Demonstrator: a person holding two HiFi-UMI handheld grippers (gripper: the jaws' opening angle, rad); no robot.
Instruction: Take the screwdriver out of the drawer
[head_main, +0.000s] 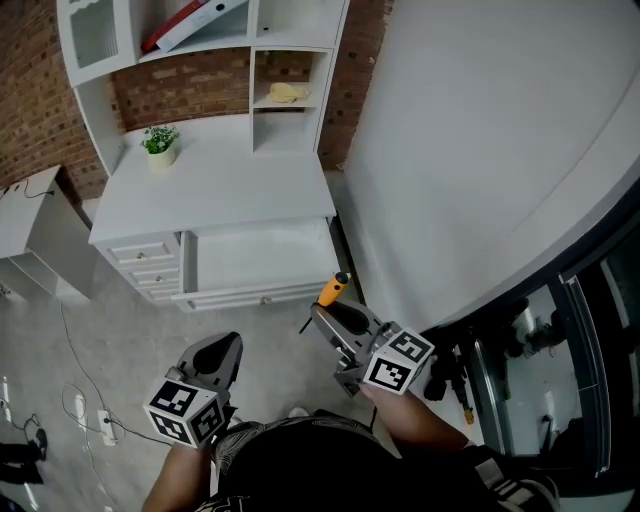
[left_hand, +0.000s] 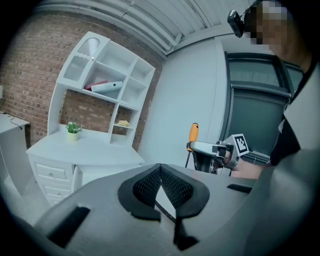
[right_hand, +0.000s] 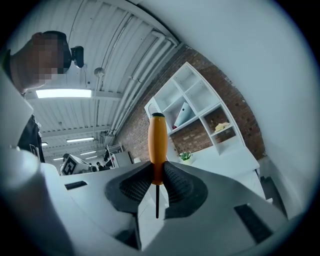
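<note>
The screwdriver has an orange handle and a thin dark shaft. My right gripper is shut on it, low on the handle, in the air in front of the white desk. In the right gripper view the handle stands up between the pads and the shaft hangs below them. The desk's wide drawer is pulled out and looks empty. My left gripper hangs lower left over the floor, its pads pressed together on nothing. The left gripper view also shows the right gripper with the screwdriver.
The white desk carries a hutch with a small potted plant, red and white binders and a yellow thing in a cubby. Small drawers sit at its left. Cables and a power strip lie on the floor. A white wall rises at right.
</note>
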